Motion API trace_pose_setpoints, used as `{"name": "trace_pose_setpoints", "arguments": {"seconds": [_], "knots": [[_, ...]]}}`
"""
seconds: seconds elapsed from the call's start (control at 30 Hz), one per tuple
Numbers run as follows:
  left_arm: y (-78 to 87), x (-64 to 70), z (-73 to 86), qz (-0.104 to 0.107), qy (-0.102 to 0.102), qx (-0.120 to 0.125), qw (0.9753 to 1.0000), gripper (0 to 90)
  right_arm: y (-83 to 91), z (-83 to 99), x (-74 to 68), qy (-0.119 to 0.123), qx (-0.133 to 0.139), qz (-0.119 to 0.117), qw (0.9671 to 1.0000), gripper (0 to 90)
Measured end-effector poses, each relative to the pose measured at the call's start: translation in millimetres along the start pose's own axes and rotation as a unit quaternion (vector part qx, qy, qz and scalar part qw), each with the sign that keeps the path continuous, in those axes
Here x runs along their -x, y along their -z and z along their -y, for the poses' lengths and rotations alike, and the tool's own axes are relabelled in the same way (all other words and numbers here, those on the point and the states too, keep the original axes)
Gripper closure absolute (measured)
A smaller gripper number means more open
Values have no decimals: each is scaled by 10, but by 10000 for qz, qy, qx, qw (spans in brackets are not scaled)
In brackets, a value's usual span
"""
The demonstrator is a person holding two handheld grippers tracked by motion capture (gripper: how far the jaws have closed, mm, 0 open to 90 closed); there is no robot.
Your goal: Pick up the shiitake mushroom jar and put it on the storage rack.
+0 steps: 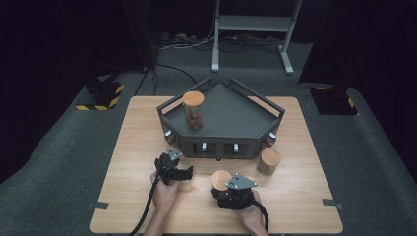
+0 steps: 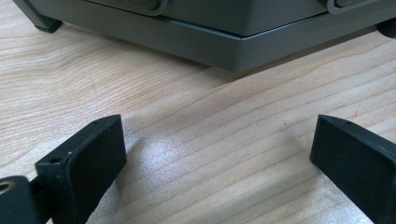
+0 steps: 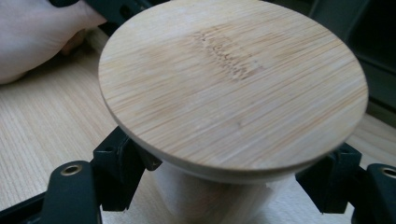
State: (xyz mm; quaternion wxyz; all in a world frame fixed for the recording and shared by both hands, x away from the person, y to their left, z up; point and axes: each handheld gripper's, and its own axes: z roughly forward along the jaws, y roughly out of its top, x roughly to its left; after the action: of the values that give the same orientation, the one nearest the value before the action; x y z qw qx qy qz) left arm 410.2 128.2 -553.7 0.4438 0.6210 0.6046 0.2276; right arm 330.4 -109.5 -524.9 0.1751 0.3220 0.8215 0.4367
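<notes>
1. Dark room, grey carpeted floor (image 1: 59,147), a metal stand (image 1: 255,24) at the back; pale wooden table (image 1: 137,128) at centre.
2. Right gripper (image 3: 224,182): jaws sit on either side of a jar just under its lid, closed on the pale body. In the high view the right gripper (image 1: 231,192) is near the table's front edge, right of centre, held by the person's right hand (image 1: 252,216).
3. Held jar (image 3: 210,196): upright, its round bamboo lid (image 3: 233,84) close to the lens; the lid (image 1: 221,180) shows in the high view just ahead of the gripper's grey plate.
4. Left gripper (image 2: 215,154): jaws wide apart, bare tabletop between them, nothing held. It points at the base of the grey tray (image 2: 243,42). In the high view the left gripper (image 1: 189,173) rests just in front of the tray, held by the left hand (image 1: 164,194).
5. Grey tray (image 1: 231,118): five-sided, railed, standing mid-table.
6. Second jar (image 1: 193,109): upright on the tray's left part, bamboo lid, brown contents.
7. Third jar (image 1: 269,162): on the table just beside the tray's front right corner, apart from both grippers.
</notes>
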Motion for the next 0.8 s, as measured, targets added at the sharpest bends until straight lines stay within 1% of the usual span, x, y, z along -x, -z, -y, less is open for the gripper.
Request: {"name": "trace_pose_setpoints", "arguments": {"seconds": [0.03, 0.1, 0.27, 0.57, 0.8], "knots": [[0, 0, 0, 0, 0, 0, 10000, 32, 0, 0, 0, 0, 0, 0, 10000, 253], [0, 0, 0, 0, 2, 1, 10000, 32, 59, -46, 52, -63, 6, 67, 10000, 253], [1, -1, 0, -3, -6, -4, 10000, 32, 120, -105, 131, -123, 1, 127, 9998, 253], [1, -1, 0, -3, -5, -5, 10000, 32, 188, -162, 209, -209, 23, 156, 9997, 253], [1, 0, 0, -3, -4, -4, 10000, 32, 267, -284, 270, -263, 58, 111, 9996, 253]]}}
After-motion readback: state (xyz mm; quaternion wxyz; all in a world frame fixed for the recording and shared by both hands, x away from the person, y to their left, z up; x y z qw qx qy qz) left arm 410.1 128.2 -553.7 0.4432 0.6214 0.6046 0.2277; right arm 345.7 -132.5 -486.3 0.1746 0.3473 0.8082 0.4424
